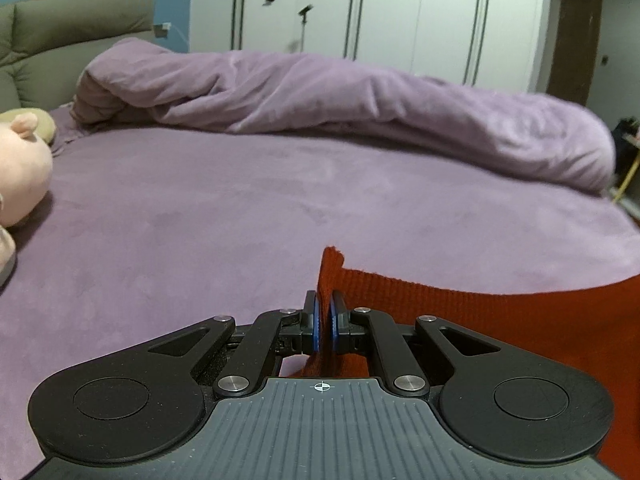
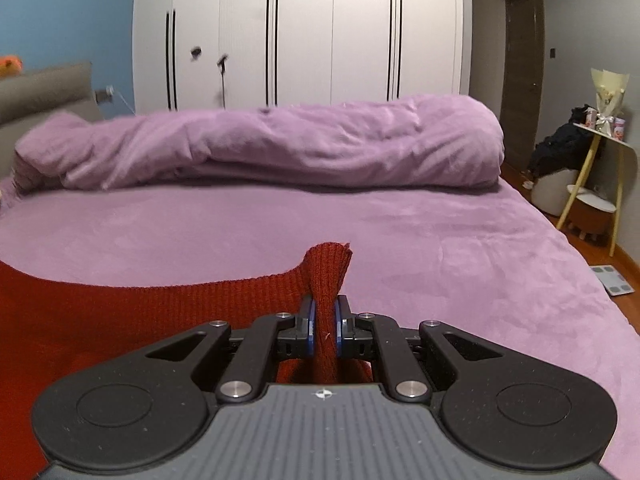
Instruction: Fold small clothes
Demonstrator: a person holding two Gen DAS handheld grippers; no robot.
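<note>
Red ribbed knit is what you hold: the red garment [image 1: 500,332] hangs stretched between your two grippers above the near edge of the bed [image 1: 240,216]. Your left gripper [image 1: 325,320] has its fingers pinched narrow on one top corner, which pokes up past the blue pads [image 1: 317,322]. Your right gripper [image 2: 325,326] is clamped the same way on the other corner, with a bunched fold squeezed between its pads. A rolled purple duvet [image 2: 280,148] lies along the far edge of the bed. A pink plush toy [image 1: 20,168] rests at the bed's left edge.
</note>
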